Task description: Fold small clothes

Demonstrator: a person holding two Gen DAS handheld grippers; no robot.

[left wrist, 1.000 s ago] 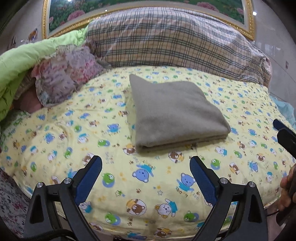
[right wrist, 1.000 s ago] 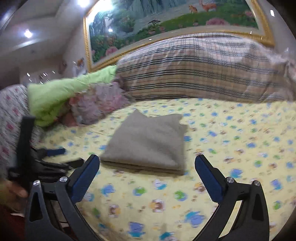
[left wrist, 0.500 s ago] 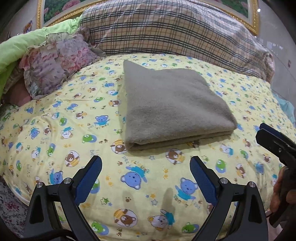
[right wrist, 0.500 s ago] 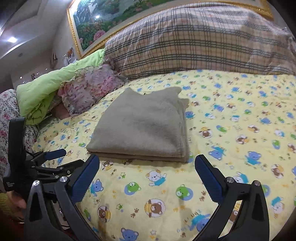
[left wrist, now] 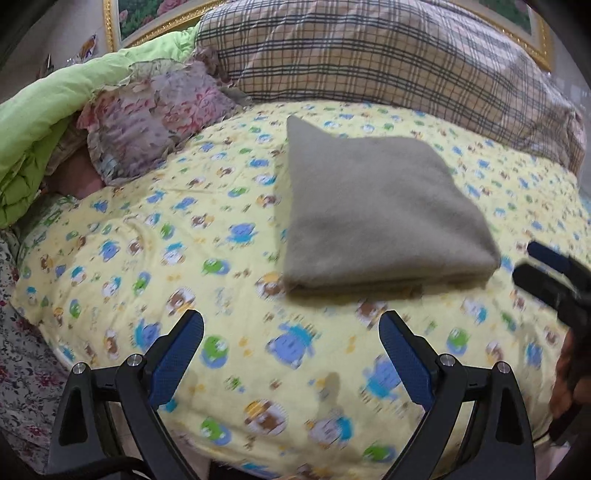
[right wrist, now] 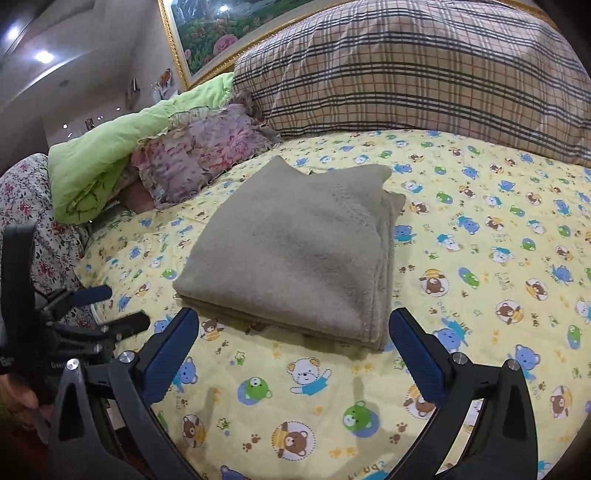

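A grey-brown fleece cloth (left wrist: 373, 218) lies folded into a thick rectangle on the yellow bear-print quilt (left wrist: 155, 258); it also shows in the right wrist view (right wrist: 295, 251). My left gripper (left wrist: 291, 343) is open and empty, hovering over the quilt short of the cloth's near edge. My right gripper (right wrist: 293, 339) is open and empty, its fingers straddling the cloth's near fold just above the quilt. The right gripper's tips show at the right edge of the left wrist view (left wrist: 550, 273); the left gripper shows at the left of the right wrist view (right wrist: 85, 314).
A plaid pillow (left wrist: 369, 55) lies behind the cloth. A ruffled floral cushion (left wrist: 147, 118) and a green comforter (left wrist: 44, 122) lie at the back left. A floral sheet (right wrist: 33, 206) hangs at the bed's left side. A framed painting (right wrist: 221, 33) hangs on the wall.
Both grippers have moved in closer to the folded cloth, which now looks larger in both views. The cloth has not moved. Both grippers stay open.
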